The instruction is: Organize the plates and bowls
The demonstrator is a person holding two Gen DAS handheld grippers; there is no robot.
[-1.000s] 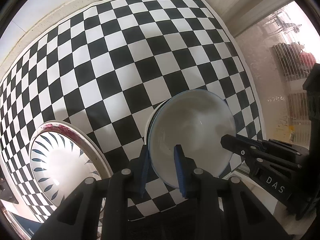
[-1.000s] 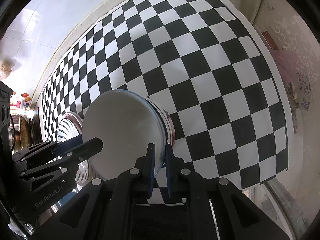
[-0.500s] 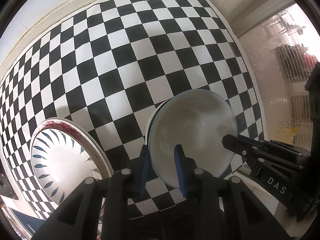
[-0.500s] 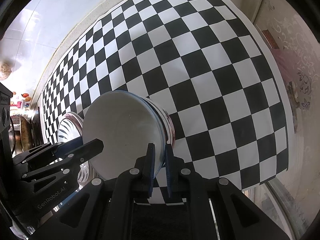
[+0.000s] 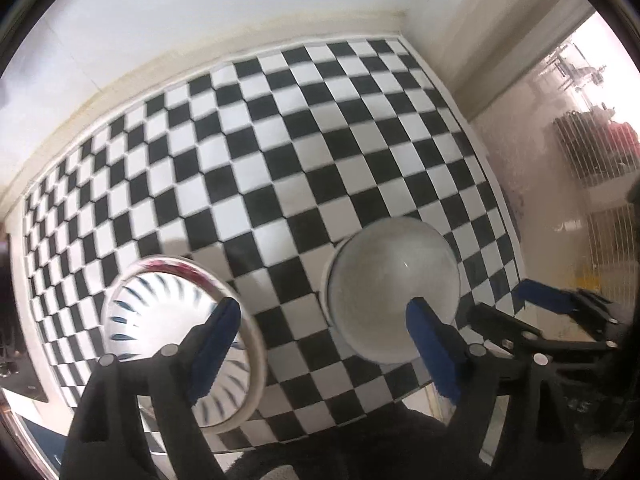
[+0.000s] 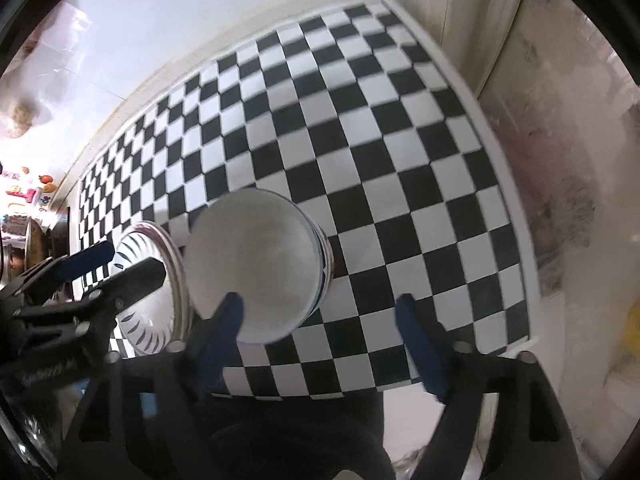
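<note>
A plain white bowl [image 5: 392, 284] [image 6: 256, 256] sits on top of a short stack of bowls on the checkered cloth [image 5: 280, 140] [image 6: 360, 140]. Left of it lies a stack of plates, the top plate [image 5: 168, 320] [image 6: 144, 280] white with dark radial strokes and a reddish rim. My left gripper [image 5: 323, 308] hovers above the bowl's left rim, jaws opening wide, its pads touching nothing. My right gripper [image 6: 319, 300] hangs over the bowl's right rim, jaws also opening, gripping nothing. Each gripper shows in the other's view: right gripper [image 5: 508, 306], left gripper [image 6: 120, 266].
A pale wall [image 5: 200, 20] runs along the cloth's far edge. The cloth ends close to the right of the bowls, beside a frosted pane [image 5: 540, 180]. Dark kitchen things [image 6: 24, 248] crowd the far left of the right wrist view.
Both grippers were shut on the white bowl's rim, one on each side. They have let go, spread wide and risen. The bowl stays on the stack.
</note>
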